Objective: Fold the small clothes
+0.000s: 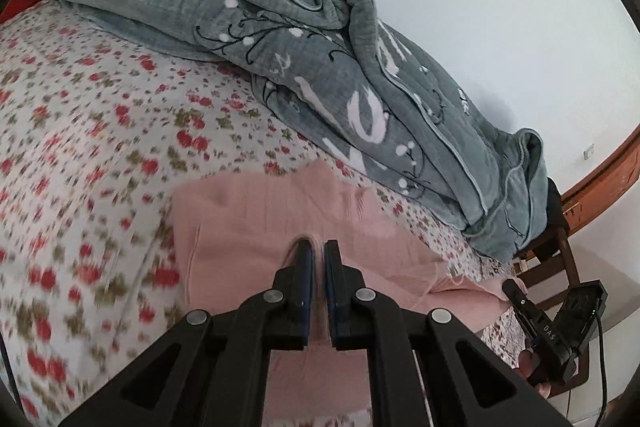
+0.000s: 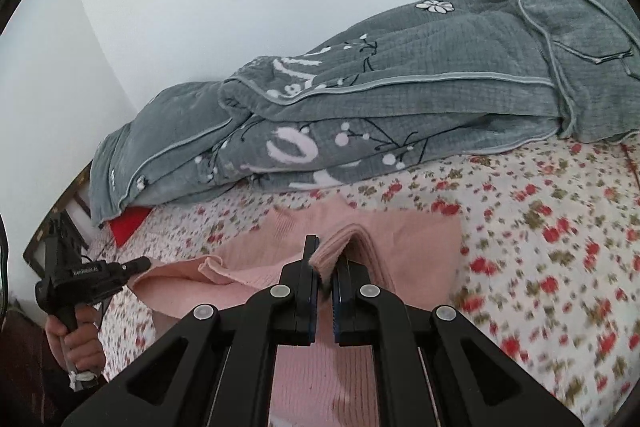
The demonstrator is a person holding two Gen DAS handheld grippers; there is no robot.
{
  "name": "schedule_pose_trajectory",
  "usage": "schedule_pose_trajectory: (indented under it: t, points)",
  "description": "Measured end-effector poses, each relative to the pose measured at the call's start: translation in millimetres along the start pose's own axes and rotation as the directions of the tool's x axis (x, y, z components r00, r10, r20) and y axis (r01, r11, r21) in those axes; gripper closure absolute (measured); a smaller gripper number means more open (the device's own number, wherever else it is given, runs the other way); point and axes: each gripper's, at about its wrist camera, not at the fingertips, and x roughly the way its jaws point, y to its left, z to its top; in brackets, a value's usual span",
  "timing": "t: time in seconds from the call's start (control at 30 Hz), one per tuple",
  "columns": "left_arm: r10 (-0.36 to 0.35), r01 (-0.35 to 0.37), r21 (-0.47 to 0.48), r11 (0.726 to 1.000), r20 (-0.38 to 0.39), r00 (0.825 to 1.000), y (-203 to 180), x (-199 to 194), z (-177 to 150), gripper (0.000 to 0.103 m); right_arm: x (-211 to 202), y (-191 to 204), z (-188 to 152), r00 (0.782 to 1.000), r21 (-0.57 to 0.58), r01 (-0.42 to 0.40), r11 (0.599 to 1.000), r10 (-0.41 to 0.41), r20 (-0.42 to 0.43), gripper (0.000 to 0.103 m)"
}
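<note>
The pink knit garment (image 1: 256, 223) lies on the bed sheet with red flowers (image 1: 80, 131), in front of the grey quilt (image 1: 304, 39) which is rolled along the wall; both claws hold it at once.

The left gripper (image 1: 318, 255) is almost closed, and a thin fold of pink cloth stands between its two pads; in its own view the main body of the garment spreads from the tips toward 12 o'clock and 10 o'clock, and a loose part runs away toward 3 o'clock, where the other tool is seen.

The right gripper (image 2: 326, 257) is also narrow, pinched on a thick ribbed fold; from it the cloth spreads toward 12 and 2 o'clock, and a sleeve-like part goes toward 9 o'clock.

So the long axis of the garment seems to run from one claw to the other; neither is nearer. I judge that the coming fold turns on carrying both held edges together toward 12 o'clock, over the flat part.
</note>
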Motion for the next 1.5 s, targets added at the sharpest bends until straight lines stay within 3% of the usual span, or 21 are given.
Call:
schedule_pose_trajectory:
  t: [0.23, 0.4, 0.5, 0.53, 0.57, 0.6, 0.63, 0.67, 0.77, 0.87, 1.0, 1.03, 1.13, 1.17, 1.2, 1.23, 1.4, 1.5]
  points:
    - [0.03, -0.03, 0.017, 0.999, -0.038, 0.999, 11, 55, 35, 0.096, 63, -15, 21, 0.998, -0.042, 0.05, 0.998, -0.051, -0.028, 0.098]
    - [0.061, -0.058, 0.034, 0.998, -0.098, 0.993, 21, 94, 44, 0.095, 118, -27, 24, 0.987, -0.073, 0.106, 0.992, -0.114, -0.114, 0.097]
    - [0.072, -0.071, 0.013, 0.997, -0.159, 0.985, 29, 113, 47, 0.092, 139, -34, 21, 0.978, -0.072, 0.119, 0.99, -0.13, -0.165, 0.091]
    - [0.074, -0.073, 0.009, 0.997, -0.173, 0.982, 31, 115, 48, 0.083, 144, -36, 20, 0.973, -0.078, 0.128, 0.989, -0.14, -0.181, 0.083]
    - [0.071, -0.072, 0.005, 0.997, -0.179, 0.981, 32, 117, 48, 0.067, 146, -39, 20, 0.972, -0.075, 0.127, 0.989, -0.139, -0.192, 0.073]
    - [0.074, -0.075, -0.001, 0.997, -0.16, 0.984, 34, 114, 49, 0.056, 146, -41, 20, 0.972, -0.068, 0.125, 0.99, -0.136, -0.191, 0.07]
    - [0.088, -0.089, -0.004, 0.996, -0.124, 0.988, 36, 108, 49, 0.039, 141, -44, 22, 0.975, -0.053, 0.123, 0.991, -0.13, -0.179, 0.061]
    - [0.093, -0.094, -0.001, 0.996, -0.084, 0.992, 37, 101, 49, 0.035, 133, -47, 23, 0.98, -0.04, 0.118, 0.992, -0.123, -0.154, 0.054]
    - [0.077, -0.076, 0.013, 0.997, -0.059, 0.995, 36, 86, 52, 0.035, 116, -48, 27, 0.984, -0.043, 0.139, 0.989, -0.143, -0.109, 0.052]
    - [0.078, -0.077, 0.014, 0.997, -0.053, 0.996, 34, 83, 51, 0.035, 114, -47, 27, 0.981, -0.078, 0.146, 0.986, -0.155, -0.115, 0.053]
    - [0.16, -0.154, 0.088, 0.984, -0.068, 0.985, 25, 101, 48, 0.037, 135, -46, 22, 0.967, -0.127, 0.174, 0.976, -0.194, -0.164, 0.054]
    - [0.173, -0.165, 0.105, 0.981, -0.078, 0.982, 23, 107, 48, 0.038, 143, -46, 20, 0.959, -0.147, 0.187, 0.971, -0.213, -0.187, 0.059]
    - [0.199, -0.183, 0.143, 0.973, -0.112, 0.974, 21, 128, 45, 0.056, 158, -45, 12, 0.946, -0.181, 0.192, 0.964, -0.231, -0.226, 0.075]
    - [0.215, -0.196, 0.154, 0.969, -0.12, 0.969, 21, 134, 44, 0.065, 164, -45, 10, 0.94, -0.197, 0.199, 0.96, -0.244, -0.237, 0.087]
    - [0.234, -0.213, 0.169, 0.962, -0.119, 0.965, 21, 138, 43, 0.075, 168, -46, 7, 0.937, -0.209, 0.2, 0.957, -0.249, -0.245, 0.095]
    - [0.236, -0.212, 0.185, 0.96, -0.12, 0.964, 20, 140, 42, 0.096, 169, -46, 5, 0.941, -0.211, 0.187, 0.96, -0.236, -0.241, 0.102]
    - [0.181, -0.168, 0.17, 0.971, -0.067, 0.981, 28, 122, 43, 0.096, 141, -41, 13, 0.974, -0.209, 0.176, 0.962, -0.201, -0.107, 0.103]
    - [0.254, -0.234, 0.184, 0.955, -0.094, 0.963, 33, 132, 39, 0.096, 158, -51, 11, 0.953, -0.199, 0.212, 0.957, -0.247, -0.175, 0.103]
